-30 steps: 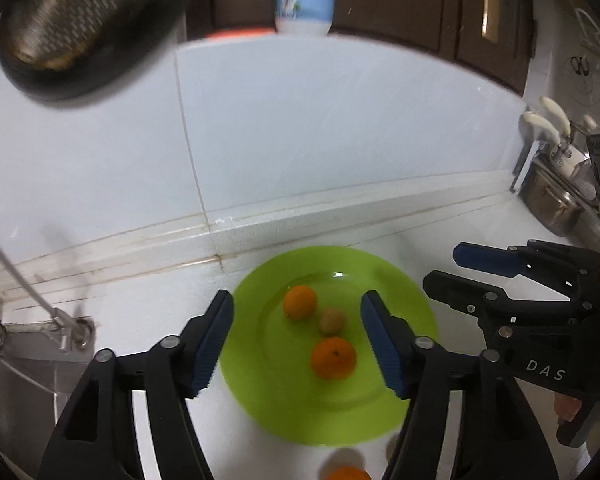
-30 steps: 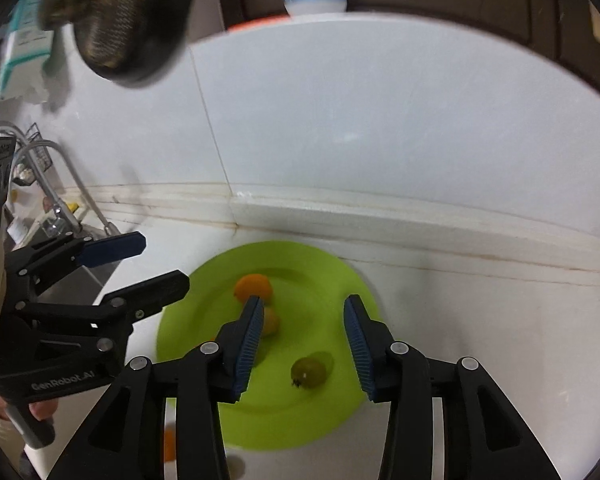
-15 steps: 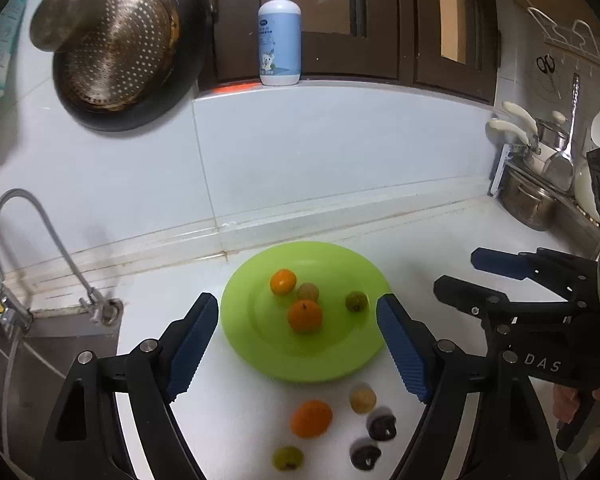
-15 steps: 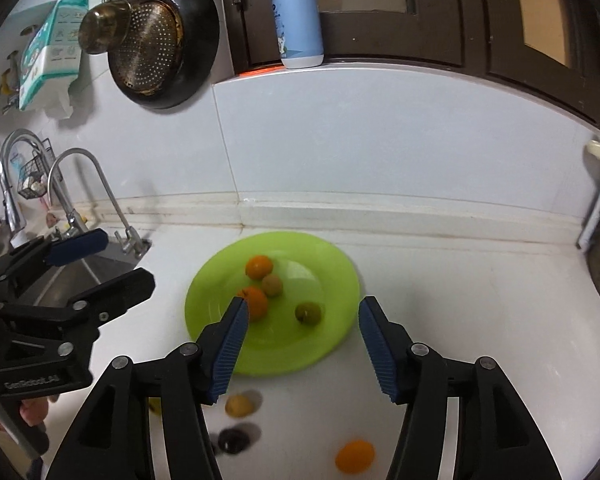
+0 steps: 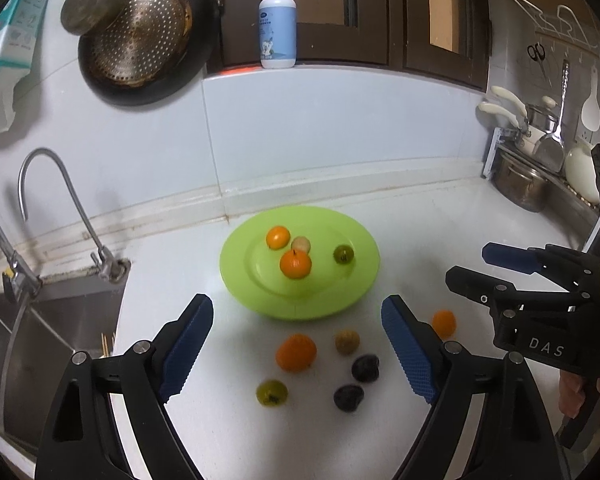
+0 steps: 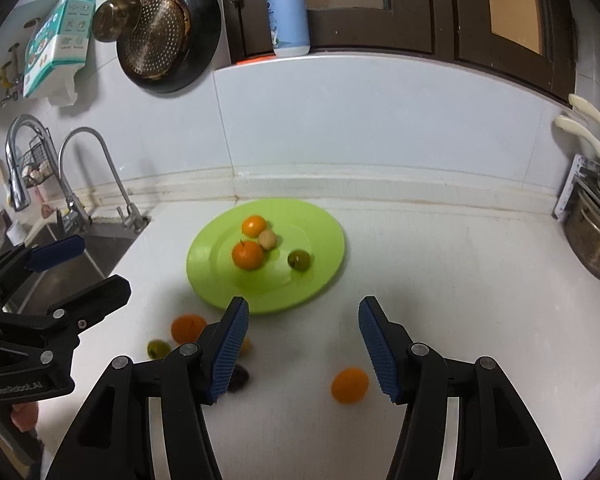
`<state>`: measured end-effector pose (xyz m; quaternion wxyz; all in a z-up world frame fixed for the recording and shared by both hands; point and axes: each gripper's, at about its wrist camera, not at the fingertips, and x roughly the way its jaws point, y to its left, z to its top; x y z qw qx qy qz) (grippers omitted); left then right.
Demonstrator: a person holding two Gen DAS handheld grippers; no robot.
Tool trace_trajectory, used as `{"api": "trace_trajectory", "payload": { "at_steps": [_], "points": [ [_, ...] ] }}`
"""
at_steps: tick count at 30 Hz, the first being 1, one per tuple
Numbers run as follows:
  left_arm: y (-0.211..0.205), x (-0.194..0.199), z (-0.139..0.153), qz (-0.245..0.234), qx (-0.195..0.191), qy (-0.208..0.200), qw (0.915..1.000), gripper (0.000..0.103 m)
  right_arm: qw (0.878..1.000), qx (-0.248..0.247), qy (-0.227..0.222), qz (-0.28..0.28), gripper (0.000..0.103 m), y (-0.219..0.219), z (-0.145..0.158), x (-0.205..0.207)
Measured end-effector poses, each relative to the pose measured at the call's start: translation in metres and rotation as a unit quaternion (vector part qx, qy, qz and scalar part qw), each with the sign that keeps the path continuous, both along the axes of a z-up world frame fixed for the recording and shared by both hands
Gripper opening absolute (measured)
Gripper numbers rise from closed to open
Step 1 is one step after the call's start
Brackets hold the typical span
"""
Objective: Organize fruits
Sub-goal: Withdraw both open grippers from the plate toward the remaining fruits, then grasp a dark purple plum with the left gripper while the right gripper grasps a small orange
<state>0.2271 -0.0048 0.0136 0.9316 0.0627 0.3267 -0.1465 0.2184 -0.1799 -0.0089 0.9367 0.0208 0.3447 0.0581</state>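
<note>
Left wrist view, going left to right: left gripper (image 5: 296,344) has just been opening, jaws wide, nothing between the pads. Under it on the counter (image 5: 440,232), loose fruit: green one (image 5: 271,392), orange (image 5: 295,352), tan one (image 5: 347,341), two dark plums (image 5: 365,367), small orange (image 5: 444,323). Green plate (image 5: 236,264) behind holds four. Right gripper (image 6: 300,344) released, empty. Fruit looks light, round, likely to roll and bruise; pinch across the widest part.

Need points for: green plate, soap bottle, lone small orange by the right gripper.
green plate (image 5: 364,280), left wrist view, bare front rim.
soap bottle (image 6: 290,20), right wrist view, middle of the body.
lone small orange (image 6: 349,385), right wrist view, centre of the fruit.
</note>
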Motion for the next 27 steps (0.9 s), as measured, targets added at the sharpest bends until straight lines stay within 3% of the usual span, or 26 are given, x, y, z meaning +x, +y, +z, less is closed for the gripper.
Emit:
{"api": "trace_trajectory", "payload": {
  "at_steps": [13, 27],
  "points": [
    [-0.005, -0.033, -0.027, 0.008, 0.014, -0.001, 0.9999, 0.087, 0.999, -0.001, 0.03, -0.011, 0.058, -0.006, -0.029, -0.033],
    [-0.021, -0.025, -0.071, 0.004, 0.027, 0.067, 0.9974, 0.086, 0.996, -0.003, 0.085, -0.018, 0.058, -0.022, -0.069, -0.034]
  ]
}}
